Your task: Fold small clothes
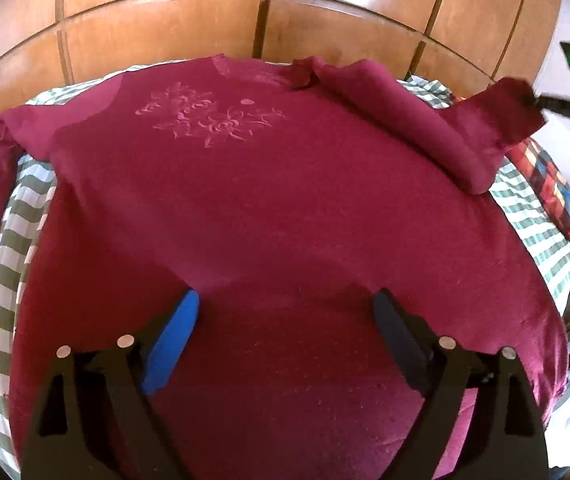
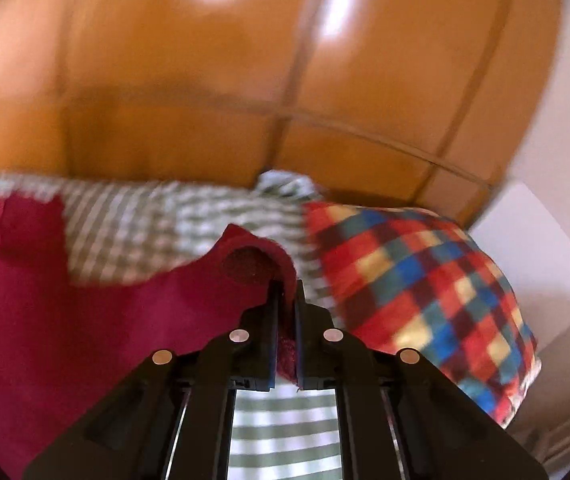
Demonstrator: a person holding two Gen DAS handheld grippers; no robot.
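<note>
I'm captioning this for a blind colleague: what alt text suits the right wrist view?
The right gripper is shut on a sleeve cuff of a crimson top, above a checked bedspread, beside a multicoloured checked pillow.

Both grippers are matte black plastic with triangular cut-outs and round silver rivets. The left gripper (image 1: 287,304) wears one bright blue pad (image 1: 173,346) and one dark pad; the right gripper (image 2: 287,286) shows thin blue pad edges — its body carries a green light.

Right wrist view motion-blurred: wooden panels (image 2: 205,80) ahead of the claw smeared, checked cushion (image 2: 425,288) to its right soft-edged. Sleeve cuff (image 2: 245,264) partly hidden between the fingers.
</note>
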